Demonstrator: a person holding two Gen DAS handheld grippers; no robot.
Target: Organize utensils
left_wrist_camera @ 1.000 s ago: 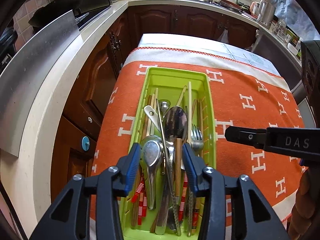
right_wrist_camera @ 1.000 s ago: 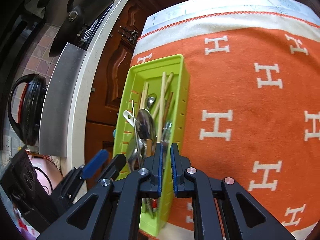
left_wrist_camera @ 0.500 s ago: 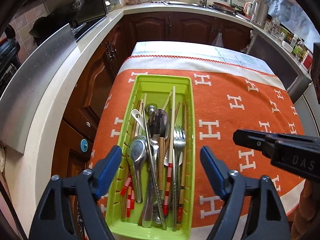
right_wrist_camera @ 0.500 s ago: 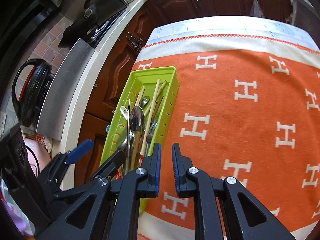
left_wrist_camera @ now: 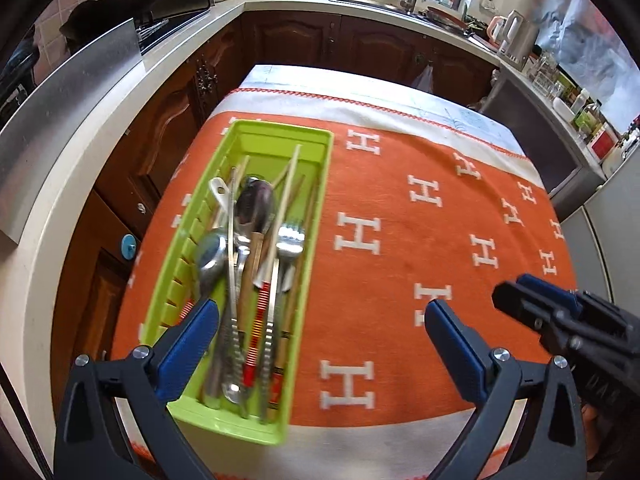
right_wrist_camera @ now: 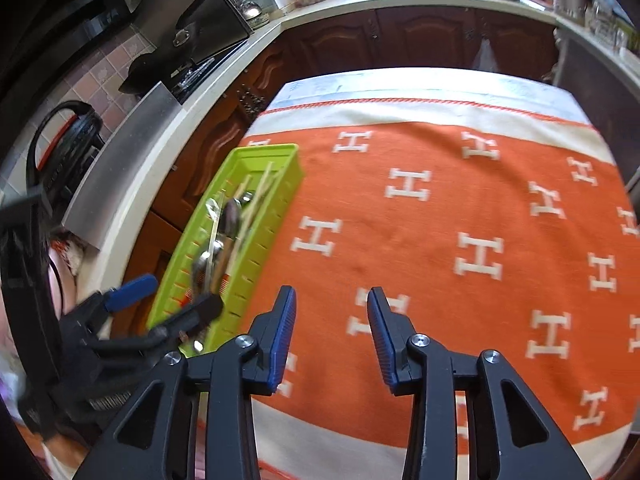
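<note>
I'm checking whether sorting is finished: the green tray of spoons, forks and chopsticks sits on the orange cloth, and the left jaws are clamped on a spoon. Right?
Not quite. The green tray with its cutlery does sit on the orange cloth, but the left gripper holds nothing: its jaws have just been opening and stand wide and empty above the tray, as the left wrist view shows.

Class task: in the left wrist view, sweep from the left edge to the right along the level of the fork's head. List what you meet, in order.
White countertop → brown cabinet door → green utensil tray → orange cloth → grey appliance.
</note>
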